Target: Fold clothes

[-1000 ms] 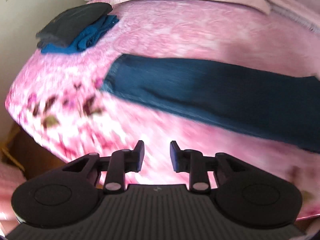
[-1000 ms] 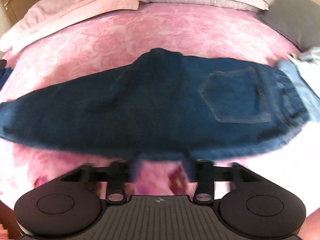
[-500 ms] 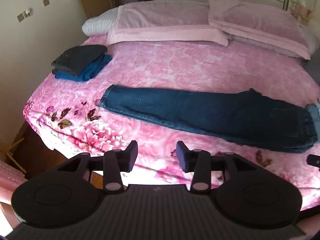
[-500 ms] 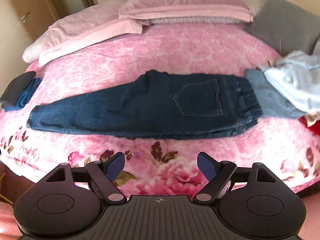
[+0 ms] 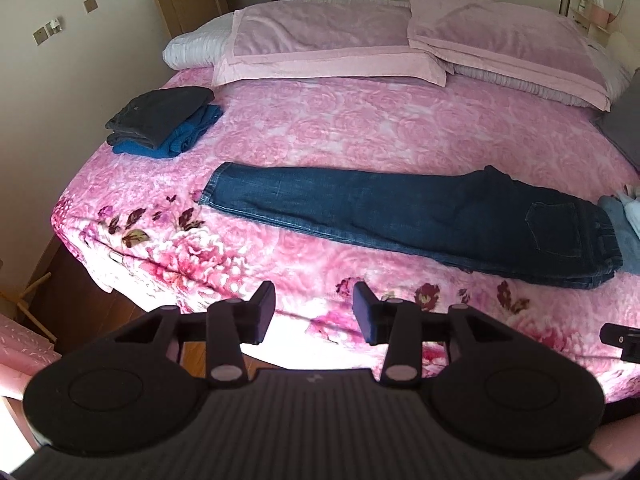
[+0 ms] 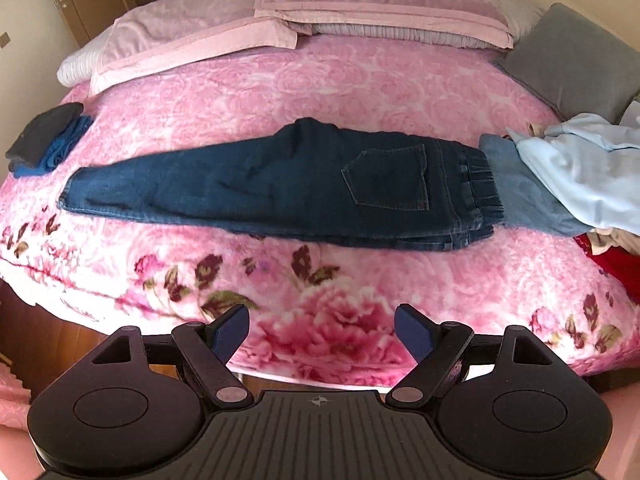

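My left gripper (image 5: pixel 314 312) is level, jaws parted and holding nothing. My right gripper (image 6: pixel 322 332) is level too, jaws spread wider, also holding nothing.

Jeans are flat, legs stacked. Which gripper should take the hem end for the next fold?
Left, probably. The left gripper looks toward the hem end of the jeans; the right gripper faces the waistband. Both are open, empty, and off the bed.
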`<action>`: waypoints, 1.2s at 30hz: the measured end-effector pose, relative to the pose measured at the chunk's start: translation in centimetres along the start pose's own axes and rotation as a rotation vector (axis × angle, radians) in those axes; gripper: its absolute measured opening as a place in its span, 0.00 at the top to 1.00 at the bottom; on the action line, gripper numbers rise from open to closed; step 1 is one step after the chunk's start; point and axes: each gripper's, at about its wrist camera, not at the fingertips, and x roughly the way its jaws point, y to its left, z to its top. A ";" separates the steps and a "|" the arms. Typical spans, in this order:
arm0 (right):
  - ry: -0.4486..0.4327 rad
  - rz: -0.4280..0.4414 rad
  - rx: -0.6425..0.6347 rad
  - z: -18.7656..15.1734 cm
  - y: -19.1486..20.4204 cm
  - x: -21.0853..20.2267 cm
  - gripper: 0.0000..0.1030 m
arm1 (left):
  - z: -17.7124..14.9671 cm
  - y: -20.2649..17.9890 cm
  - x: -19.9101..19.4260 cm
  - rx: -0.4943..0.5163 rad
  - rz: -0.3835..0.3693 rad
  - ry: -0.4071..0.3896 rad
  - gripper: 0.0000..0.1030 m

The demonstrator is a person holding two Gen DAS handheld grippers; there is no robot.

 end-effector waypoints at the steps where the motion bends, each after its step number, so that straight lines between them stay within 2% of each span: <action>1: 0.003 -0.002 0.001 0.0 0.0 -0.1 0.20 | 0.0 0.1 0.0 0.001 -0.004 -0.001 0.63; 8: -0.017 -0.005 0.001 0.4 0.3 -0.4 0.20 | 0.3 1.3 1.3 -0.073 -0.086 0.014 0.62; 12: -0.006 -0.005 0.060 0.6 -0.7 0.4 0.20 | 0.2 3.4 3.7 -0.178 -0.162 0.030 0.62; 15: 0.016 -0.019 0.099 1.0 -1.2 1.6 0.20 | 0.4 5.8 6.2 -0.293 -0.198 0.053 0.63; 17: 0.031 -0.029 0.124 1.2 -1.5 2.4 0.20 | 0.8 7.8 8.4 -0.383 -0.214 0.062 0.65; 22: 0.063 -0.038 0.225 2.3 -1.8 5.5 0.20 | 2.5 11.8 14.0 -0.480 -0.207 0.073 0.68; 26: 0.061 0.016 0.431 3.8 -2.8 8.1 0.20 | 4.7 14.9 19.9 -0.603 -0.222 0.115 0.68; 30: 0.118 0.015 0.605 6.0 -2.9 11.9 0.20 | 6.2 18.1 27.0 -0.740 -0.255 0.139 0.68; 33: 0.105 -0.010 0.676 6.9 -2.2 14.2 0.20 | 6.3 19.6 32.5 -0.801 -0.258 0.160 0.68; 36: 0.091 -0.038 0.722 7.7 -1.7 16.7 0.20 | 4.9 21.2 37.4 -0.921 -0.282 0.185 0.68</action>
